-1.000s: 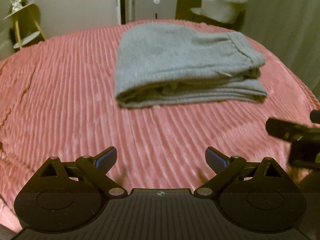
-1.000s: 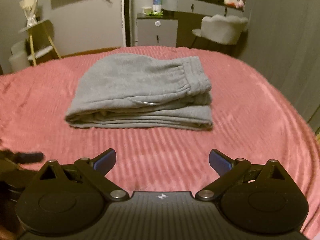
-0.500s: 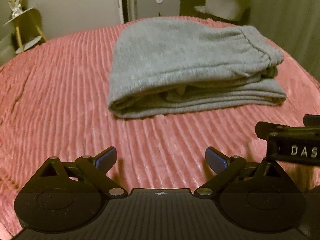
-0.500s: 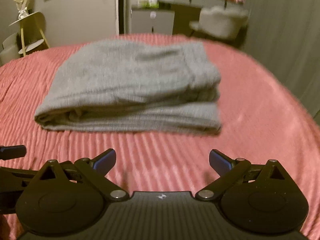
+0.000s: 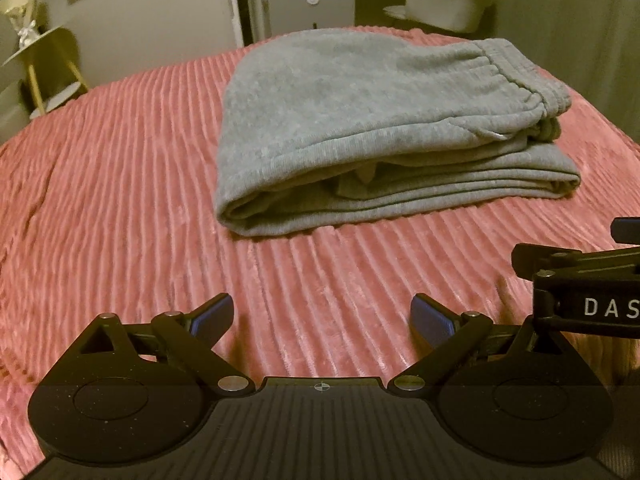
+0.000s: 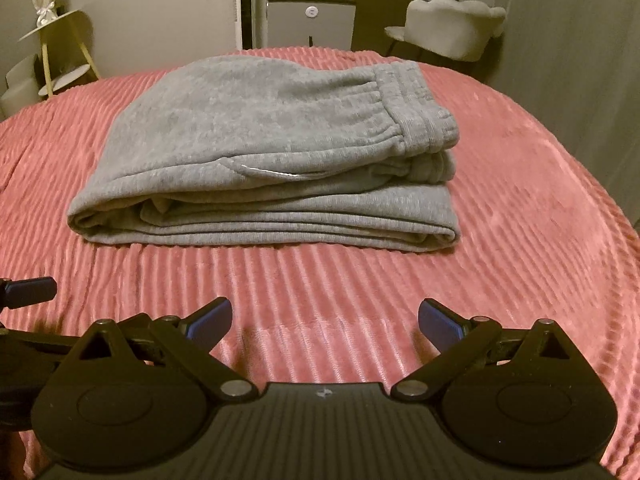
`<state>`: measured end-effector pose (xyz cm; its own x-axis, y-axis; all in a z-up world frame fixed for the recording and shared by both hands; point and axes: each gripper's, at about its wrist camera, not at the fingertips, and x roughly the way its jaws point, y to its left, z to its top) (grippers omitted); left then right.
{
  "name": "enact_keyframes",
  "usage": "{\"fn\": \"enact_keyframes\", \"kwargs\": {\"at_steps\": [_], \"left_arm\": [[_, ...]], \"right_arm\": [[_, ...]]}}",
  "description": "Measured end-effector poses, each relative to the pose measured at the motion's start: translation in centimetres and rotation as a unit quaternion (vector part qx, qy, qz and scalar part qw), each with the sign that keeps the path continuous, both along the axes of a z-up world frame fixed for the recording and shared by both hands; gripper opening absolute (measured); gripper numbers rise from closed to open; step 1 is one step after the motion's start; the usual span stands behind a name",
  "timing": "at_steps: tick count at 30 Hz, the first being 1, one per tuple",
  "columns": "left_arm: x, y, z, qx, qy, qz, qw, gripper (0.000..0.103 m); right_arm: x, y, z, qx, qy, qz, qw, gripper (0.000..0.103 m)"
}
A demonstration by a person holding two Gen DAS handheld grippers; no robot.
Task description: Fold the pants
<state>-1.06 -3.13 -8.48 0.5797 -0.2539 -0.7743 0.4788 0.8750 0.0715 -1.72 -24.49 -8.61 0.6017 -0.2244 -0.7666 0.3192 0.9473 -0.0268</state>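
Grey sweatpants (image 5: 380, 120) lie folded in a thick stack on the pink ribbed bedspread (image 5: 120, 200), waistband on the right. They also show in the right wrist view (image 6: 272, 152). My left gripper (image 5: 322, 318) is open and empty, a short way in front of the stack's left fold. My right gripper (image 6: 325, 320) is open and empty, in front of the stack's near edge. The right gripper's body shows at the right edge of the left wrist view (image 5: 580, 292). A left fingertip (image 6: 28, 292) shows at the left edge of the right wrist view.
Beyond the bed stand a small grey cabinet (image 6: 312, 20), a pale upholstered chair (image 6: 452, 28) and a yellow side table (image 6: 60, 52) on the left. A curtain (image 6: 580, 40) hangs on the right. The bedspread (image 6: 520, 220) surrounds the stack.
Both grippers have moved closer to the folded pants over the last second, and the right wrist view has then drawn back slightly. Both stay open. The pants have not moved.
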Motion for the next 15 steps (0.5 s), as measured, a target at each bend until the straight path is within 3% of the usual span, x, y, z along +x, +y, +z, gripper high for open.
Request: {"fn": "enact_keyframes", "kwargs": {"at_steps": [15], "left_arm": [[0.27,0.56,-0.20,-0.005,0.019,0.013,0.9997,0.099]], "right_arm": [[-0.13,-0.45,0.07,0.010,0.001,-0.007,1.000,0.100]]}}
